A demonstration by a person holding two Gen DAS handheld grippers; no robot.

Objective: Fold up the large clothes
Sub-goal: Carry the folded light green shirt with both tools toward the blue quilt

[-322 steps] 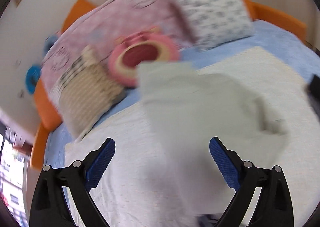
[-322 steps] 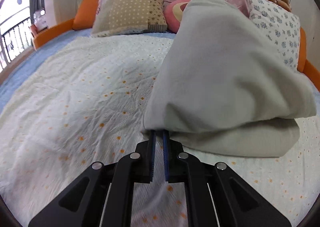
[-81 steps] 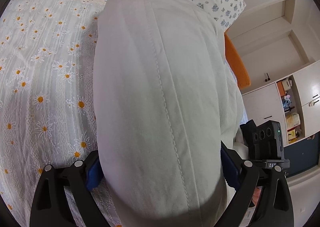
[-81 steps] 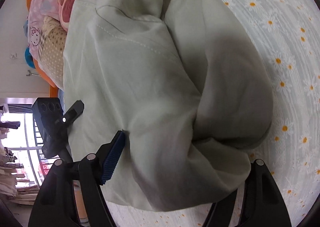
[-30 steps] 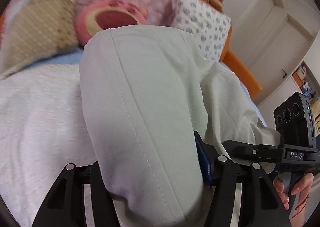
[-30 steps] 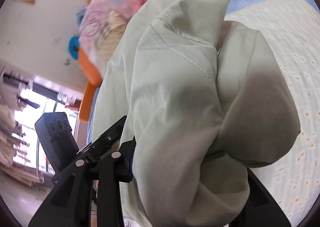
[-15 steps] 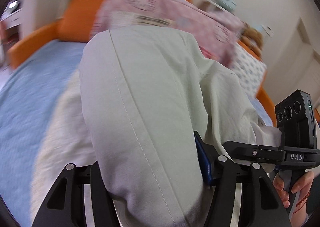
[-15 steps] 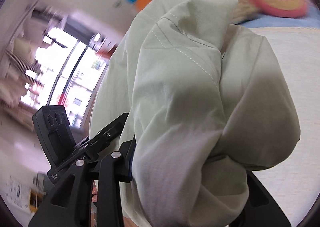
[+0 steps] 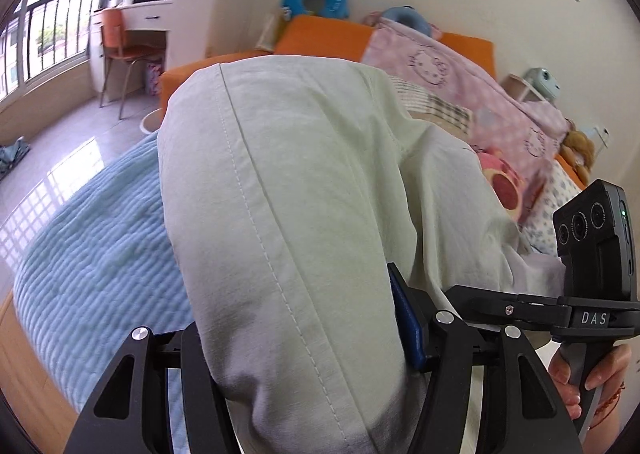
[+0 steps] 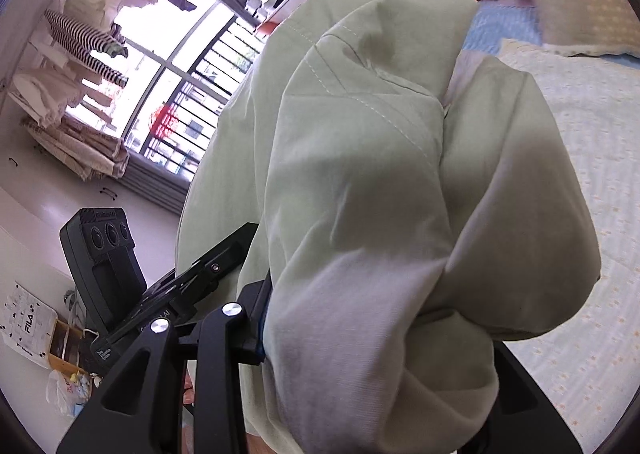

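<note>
A folded bundle of pale green clothing (image 9: 288, 221) fills the left wrist view, lifted off the bed. My left gripper (image 9: 304, 338) is shut on its near end; one blue pad (image 9: 406, 324) shows at the cloth's right side. In the right wrist view the same bundle (image 10: 380, 193) bulges over my right gripper (image 10: 360, 338), which is shut on it; most of both jaws is hidden by cloth. Each gripper shows in the other's view: the right one (image 9: 592, 306) beside the bundle, the left one (image 10: 132, 294) at lower left.
The bed has a light blue quilt (image 9: 100, 254) and a daisy-print cover (image 10: 592, 125). Pink Hello Kitty bedding (image 9: 448, 69) and pillows lie by the orange headboard (image 9: 320, 33). A desk and orange chair (image 9: 124, 45) stand by the balcony window (image 10: 168, 93). Floor lies left of the bed.
Both grippers closed onto the bundle and lifted it off the bed. They have swung it left, from facing the pillows toward the window side and floor.
</note>
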